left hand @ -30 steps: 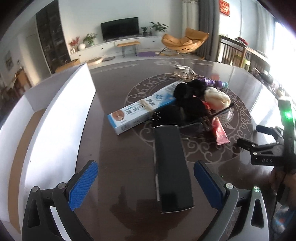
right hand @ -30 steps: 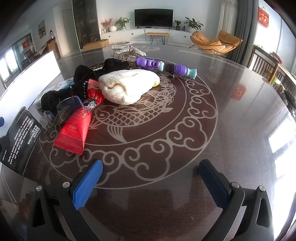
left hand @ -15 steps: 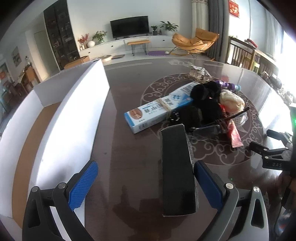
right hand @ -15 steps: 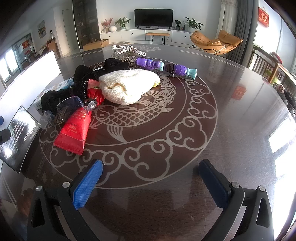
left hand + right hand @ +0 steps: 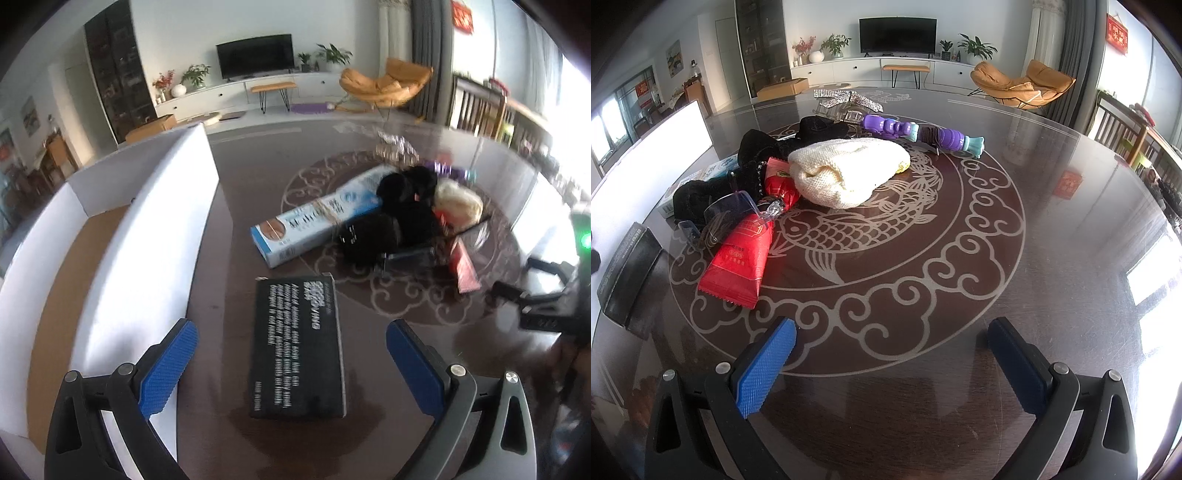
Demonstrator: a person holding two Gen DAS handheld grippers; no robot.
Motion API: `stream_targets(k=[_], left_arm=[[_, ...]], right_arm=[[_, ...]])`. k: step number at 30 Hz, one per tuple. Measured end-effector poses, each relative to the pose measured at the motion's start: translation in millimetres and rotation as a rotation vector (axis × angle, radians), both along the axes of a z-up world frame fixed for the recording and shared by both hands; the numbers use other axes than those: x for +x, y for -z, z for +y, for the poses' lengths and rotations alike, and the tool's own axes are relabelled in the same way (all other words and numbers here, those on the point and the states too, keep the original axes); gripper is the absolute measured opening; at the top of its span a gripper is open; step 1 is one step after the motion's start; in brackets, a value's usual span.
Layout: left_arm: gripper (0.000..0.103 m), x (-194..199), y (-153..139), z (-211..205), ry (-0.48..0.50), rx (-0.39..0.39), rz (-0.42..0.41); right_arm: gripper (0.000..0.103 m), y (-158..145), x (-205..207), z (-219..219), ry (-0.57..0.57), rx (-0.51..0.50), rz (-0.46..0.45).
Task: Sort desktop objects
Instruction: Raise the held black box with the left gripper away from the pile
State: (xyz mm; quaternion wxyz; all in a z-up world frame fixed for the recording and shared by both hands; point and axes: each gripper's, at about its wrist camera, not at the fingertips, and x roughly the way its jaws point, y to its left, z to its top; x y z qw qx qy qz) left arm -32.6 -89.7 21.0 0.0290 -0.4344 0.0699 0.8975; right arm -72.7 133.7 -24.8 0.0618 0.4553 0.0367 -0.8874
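A black box with white print [image 5: 298, 347] lies flat on the dark table between the open fingers of my left gripper [image 5: 291, 363], which does not touch it. It also shows at the left edge of the right wrist view [image 5: 626, 269]. Beyond it lie a blue and white carton [image 5: 317, 221], black cloth items [image 5: 399, 218], a cream knit item [image 5: 846, 171], a red packet [image 5: 737, 264], clear glasses [image 5: 735, 206] and a purple toy [image 5: 919, 133]. My right gripper [image 5: 892, 363] is open and empty over the table's patterned middle.
A white cardboard bin [image 5: 110, 258] with a brown floor stands along the table's left side. Silver foil packs [image 5: 846, 98] lie at the far side. The other gripper [image 5: 546, 295] shows at the right of the left wrist view. Chairs stand beyond the right edge.
The black box has tipped from standing on its side to lying flat, printed face up. The left gripper's view has swung left toward the white bin. The right gripper has not moved.
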Motion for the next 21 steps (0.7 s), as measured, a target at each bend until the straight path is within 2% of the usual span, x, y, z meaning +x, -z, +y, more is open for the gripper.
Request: stream_targets(k=[3,10,11,21], left_arm=[[0.103,-6,15,9,0.001,-0.035,-0.009],[0.103,-22,55,4,-0.014,0.054,-0.106],[0.103,-21,56,0,-0.02,0.091,-0.097],[0.103,-29,58,4,0.008,0.09,-0.092]], right_arm=[[0.103,0,0,0,0.0,0.0,0.0],[0.103,0,0,0,0.0,0.0,0.0],[0.103,0,0,-1,0.0,0.0,0.0],[0.103,0,0,0,0.0,0.0,0.0]])
